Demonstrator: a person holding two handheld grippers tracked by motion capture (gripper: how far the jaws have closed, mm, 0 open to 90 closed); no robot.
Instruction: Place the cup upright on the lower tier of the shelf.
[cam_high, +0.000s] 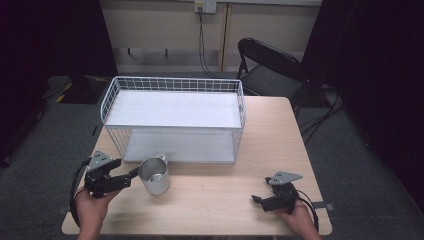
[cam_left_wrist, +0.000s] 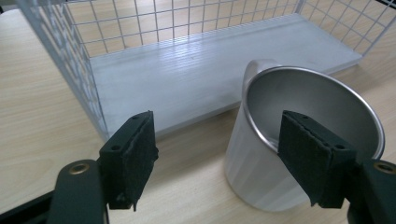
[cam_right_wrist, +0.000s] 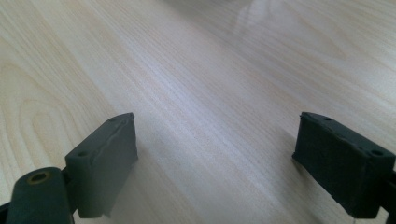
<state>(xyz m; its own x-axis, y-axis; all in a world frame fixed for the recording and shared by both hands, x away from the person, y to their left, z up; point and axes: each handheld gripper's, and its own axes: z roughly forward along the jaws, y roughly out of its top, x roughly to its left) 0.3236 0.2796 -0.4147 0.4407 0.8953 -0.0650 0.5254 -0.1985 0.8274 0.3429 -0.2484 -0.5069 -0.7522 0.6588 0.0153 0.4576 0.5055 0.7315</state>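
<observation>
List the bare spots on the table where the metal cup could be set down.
Free: the light wooden table between the shiny metal cup and the right gripper; the strip right of the white wire two-tier rack; both rack shelves look bare. Crowded: the front-left corner, where the left gripper is beside the cup, close to the rack.

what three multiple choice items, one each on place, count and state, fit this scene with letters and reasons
1. Where does the metal mug stand?
A. on the table in front of the wire rack
B. on the rack's top shelf
C. on the chair

2. How many shelves does the rack have?
A. one
B. two
C. four

3. How are the left gripper jaws?
A. clamped on the mug's handle
B. open, one pad across the mug's rim
C. shut, empty

Answers: 1 A, the mug sits on the wood before the rack; 2 B, an upper and a lower board show; 3 B, the pads stand wide apart.
</observation>
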